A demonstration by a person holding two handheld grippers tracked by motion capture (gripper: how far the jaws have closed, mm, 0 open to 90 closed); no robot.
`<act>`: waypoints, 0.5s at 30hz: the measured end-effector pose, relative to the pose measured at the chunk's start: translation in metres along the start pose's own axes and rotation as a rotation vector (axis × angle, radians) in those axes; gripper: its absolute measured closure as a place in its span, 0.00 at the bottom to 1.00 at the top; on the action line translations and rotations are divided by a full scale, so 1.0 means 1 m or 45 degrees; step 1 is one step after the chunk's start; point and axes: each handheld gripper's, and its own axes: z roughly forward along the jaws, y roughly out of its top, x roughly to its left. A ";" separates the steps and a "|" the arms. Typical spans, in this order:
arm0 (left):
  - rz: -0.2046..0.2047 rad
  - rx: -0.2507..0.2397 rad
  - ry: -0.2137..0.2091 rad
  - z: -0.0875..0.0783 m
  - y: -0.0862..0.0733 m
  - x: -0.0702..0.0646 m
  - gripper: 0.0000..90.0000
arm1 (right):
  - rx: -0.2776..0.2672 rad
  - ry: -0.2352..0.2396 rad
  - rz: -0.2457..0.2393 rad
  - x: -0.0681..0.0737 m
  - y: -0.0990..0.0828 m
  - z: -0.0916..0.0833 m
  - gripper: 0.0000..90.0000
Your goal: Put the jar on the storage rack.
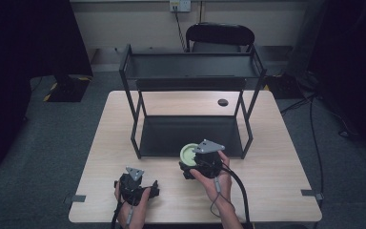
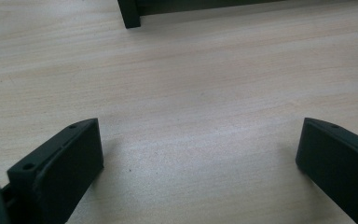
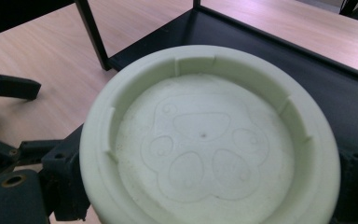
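A pale green round dish [image 1: 189,153], underside up with a paw print moulded into it [image 3: 205,140], is held just above the table at the front edge of a black two-tier shelf [image 1: 190,67]. My right gripper [image 1: 193,161] is shut on the dish, its jaws pressing the rim from both sides [image 3: 209,186]. My left gripper [image 1: 136,184] rests low over the table near the front left. It stands open with bare wood between its jaws [image 2: 198,154]. Part of it appears at the left of the right gripper view [image 3: 14,87].
The shelf's lower tray [image 3: 345,88] lies right behind the dish, and one of its front legs [image 2: 129,14] stands ahead of the left gripper. A small black disc [image 1: 223,102] sits on the wooden table [image 1: 276,167] at the back. A black chair [image 1: 219,36] is beyond it.
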 end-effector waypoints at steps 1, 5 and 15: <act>0.000 0.000 0.000 0.000 0.000 0.000 0.00 | 0.001 -0.003 -0.001 -0.001 0.002 0.001 0.12; 0.000 0.000 0.000 0.000 0.000 0.000 0.00 | 0.003 -0.015 -0.013 -0.004 0.009 0.005 0.12; 0.000 -0.001 0.000 0.000 0.000 0.000 0.00 | 0.020 -0.039 -0.009 -0.012 0.029 0.016 0.12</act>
